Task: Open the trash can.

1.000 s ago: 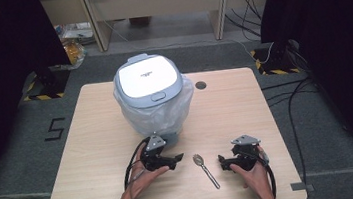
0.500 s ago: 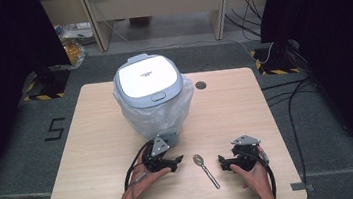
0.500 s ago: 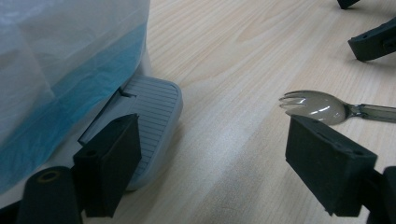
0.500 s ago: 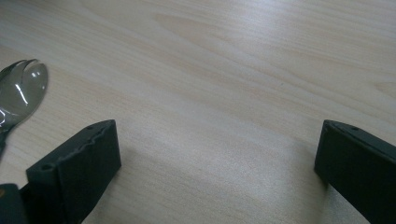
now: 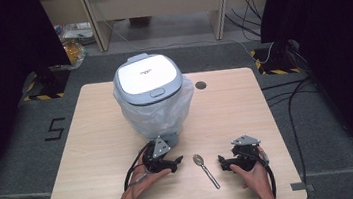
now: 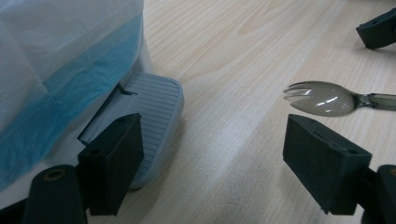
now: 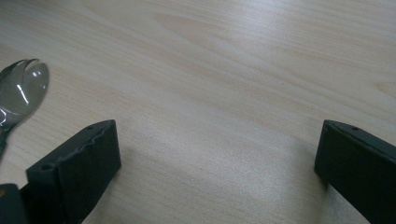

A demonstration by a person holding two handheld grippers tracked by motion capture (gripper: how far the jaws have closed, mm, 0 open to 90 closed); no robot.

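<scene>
A pedal bin with a white-grey lid and a clear bag draped over it stands mid-table. Its ribbed grey pedal lies just ahead of my left gripper, whose jaws are open and hold nothing. A smoky translucent spork lies on the wood between the two grippers, bowl toward the bin. In the high view my left gripper rests left of the spork and my right gripper rests right of it. My right gripper is open over bare wood, with the spork at the left edge.
The wooden table has a round cable hole behind the bin. The bag's blue-tinted plastic hangs close to my left gripper's left jaw. A jaw of the other gripper shows beyond the spork. Cables lie on the floor at the right.
My left gripper has edged slightly toward the spork and the table's front. The right gripper, the spork and the bin have stayed put.
</scene>
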